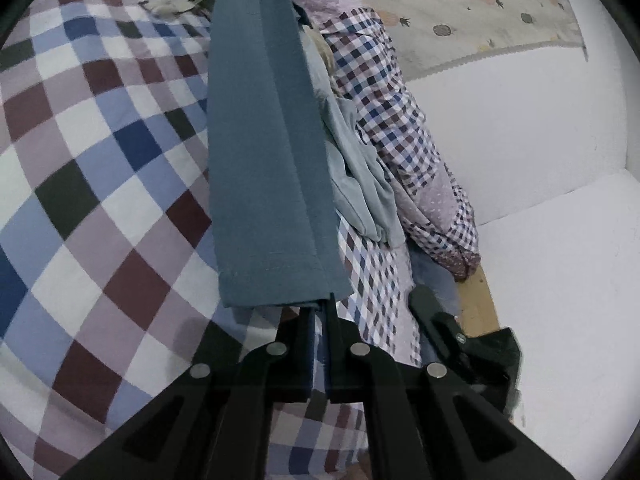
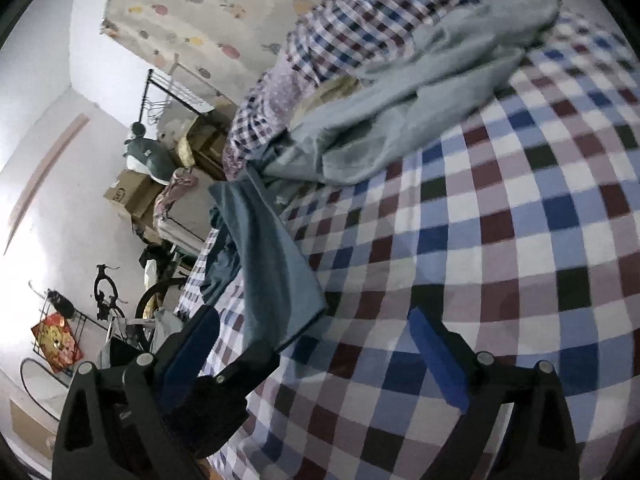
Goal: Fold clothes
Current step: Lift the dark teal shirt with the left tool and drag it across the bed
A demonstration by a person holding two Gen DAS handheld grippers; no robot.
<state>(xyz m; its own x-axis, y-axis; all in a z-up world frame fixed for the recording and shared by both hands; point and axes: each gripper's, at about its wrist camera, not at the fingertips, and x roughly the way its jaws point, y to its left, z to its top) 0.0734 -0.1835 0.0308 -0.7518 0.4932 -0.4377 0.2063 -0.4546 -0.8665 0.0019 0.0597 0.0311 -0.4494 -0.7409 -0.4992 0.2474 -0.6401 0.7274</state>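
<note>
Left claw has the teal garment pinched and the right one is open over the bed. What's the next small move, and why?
Probably bring the right claw onto the hem of the teal garment beside the left claw and close. The left is shut on one corner, so the cloth hangs bunched in a narrow strip over the checked bedspread, while the right is open and holds nothing. A second grip would likely let it spread flat.

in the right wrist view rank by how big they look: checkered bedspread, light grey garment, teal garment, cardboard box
1. checkered bedspread, fills most of the view
2. light grey garment
3. teal garment, nearer the camera, so its rank against the grey one is unsure
4. cardboard box, far off
</note>
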